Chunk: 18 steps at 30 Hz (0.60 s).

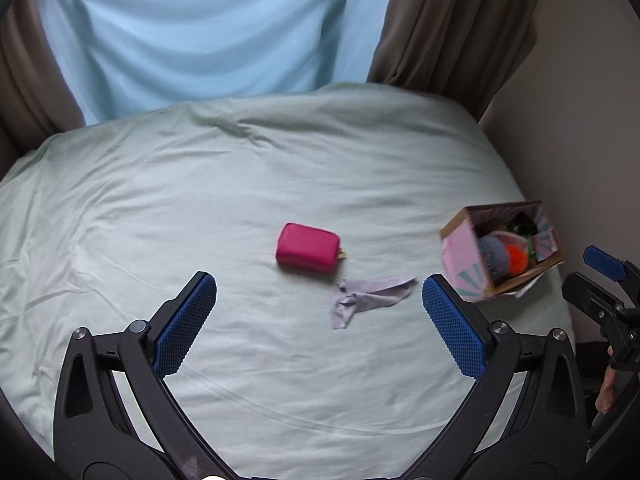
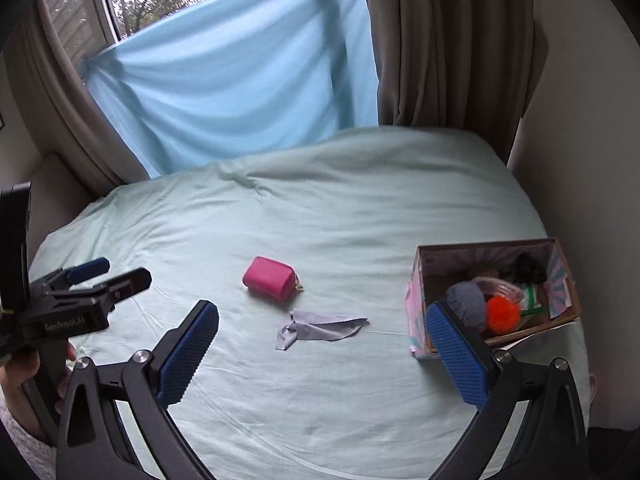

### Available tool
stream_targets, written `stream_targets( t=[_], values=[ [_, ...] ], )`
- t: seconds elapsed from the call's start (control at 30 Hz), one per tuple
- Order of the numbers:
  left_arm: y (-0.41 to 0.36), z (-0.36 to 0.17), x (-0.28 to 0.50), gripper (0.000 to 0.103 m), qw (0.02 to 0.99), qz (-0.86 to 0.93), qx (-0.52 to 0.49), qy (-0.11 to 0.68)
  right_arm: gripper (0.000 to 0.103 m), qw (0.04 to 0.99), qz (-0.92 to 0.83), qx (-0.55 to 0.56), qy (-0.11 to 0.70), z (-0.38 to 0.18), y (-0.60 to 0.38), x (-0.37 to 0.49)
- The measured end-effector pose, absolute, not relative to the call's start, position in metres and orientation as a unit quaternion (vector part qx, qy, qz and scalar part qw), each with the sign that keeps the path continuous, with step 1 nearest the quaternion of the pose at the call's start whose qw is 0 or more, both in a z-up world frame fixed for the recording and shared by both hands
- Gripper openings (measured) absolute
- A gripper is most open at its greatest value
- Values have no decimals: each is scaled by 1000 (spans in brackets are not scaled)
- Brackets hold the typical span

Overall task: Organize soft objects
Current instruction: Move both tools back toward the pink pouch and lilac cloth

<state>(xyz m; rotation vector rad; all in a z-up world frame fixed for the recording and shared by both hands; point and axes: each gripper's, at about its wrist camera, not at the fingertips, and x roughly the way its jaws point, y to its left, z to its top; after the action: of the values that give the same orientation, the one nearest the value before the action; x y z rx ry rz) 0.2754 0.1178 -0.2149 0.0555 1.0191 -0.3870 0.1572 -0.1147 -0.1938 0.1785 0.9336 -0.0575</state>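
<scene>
open cardboard box (image 2: pixel 424 280) with grey pompom (image 2: pixel 466 304), orange pompom (image 2: pixel 503 317); both grippers (image 1: pixel 319 292) (image 2: pixel 322 320) wide, empty

Bed (image 1: pixel 200 184) w/ pale green sheet, pink pouch (image 1: pixel 307 248), gray cloth (image 1: pixel 366 298) beside it, open cardboard box (image 1: pixel 460 252) at right edge

The only lettering to be made out is a pale imprint on the black body of the left gripper (image 2: pixel 90 276), at the left edge of the right wrist view; it seems to read "GenRobot.AI", though the letters are small and soft. The left wrist view shows no legible writing.
</scene>
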Motion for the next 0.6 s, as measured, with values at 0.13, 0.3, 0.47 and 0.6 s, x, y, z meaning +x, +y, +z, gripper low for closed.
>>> stream_targets(
  t=[0.13,0.3,0.47,0.6],
  values=[
    [113,-251,308,103,844,-190,39,499,103,878,-30,90,468,-232,-115,180],
    [99,-289,340,103,833,-198,60,513,103,864,-25,86,495,-274,-116,205],
    [83,-330,369,103,812,-211,82,538,103,848,-15,78,525,-320,-115,232],
    [66,-363,388,103,796,-228,115,548,103,839,1,64,541,-353,-114,251]
  ],
)
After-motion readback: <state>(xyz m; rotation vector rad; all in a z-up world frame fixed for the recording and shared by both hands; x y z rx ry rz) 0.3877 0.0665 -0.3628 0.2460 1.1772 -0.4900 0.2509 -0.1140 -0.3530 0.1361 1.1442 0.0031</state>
